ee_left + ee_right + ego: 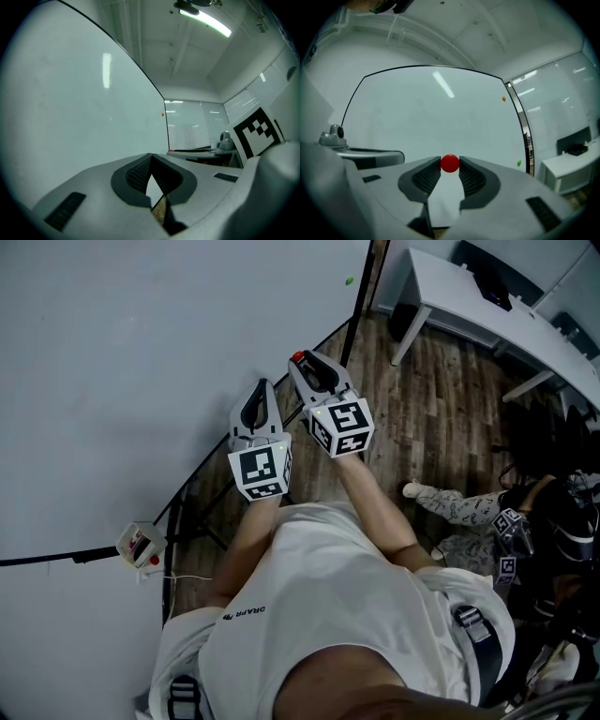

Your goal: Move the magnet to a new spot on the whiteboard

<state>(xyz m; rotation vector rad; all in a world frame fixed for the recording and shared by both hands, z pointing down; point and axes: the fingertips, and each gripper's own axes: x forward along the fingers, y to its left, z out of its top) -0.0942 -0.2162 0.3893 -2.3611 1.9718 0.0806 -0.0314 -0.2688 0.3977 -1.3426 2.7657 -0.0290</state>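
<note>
A small round red magnet [450, 163] is pinched at the very tips of the right gripper [302, 362], its dark ribbed pads [427, 174] pressed against the magnet from both sides. Because it is gripped only at the tips, most of the magnet is left proud of the jaws, presumably so that its face can be set against the board. The gripper is held level and aimed at the large white whiteboard [431, 117], which fills the middle of the right gripper view. Whether the magnet touches the board's surface cannot be told from any view.

The left gripper [151, 158] is held just beside the right one at the centre of the head view. Its jaws are pressed together with nothing between them, so it is judged to be idle and kept clear of the working side.

Two other small magnets, one orange [503, 99] and one green [519, 163], are seen near the board's right edge. A bare stretch of board away from them would be the natural new spot.
</note>
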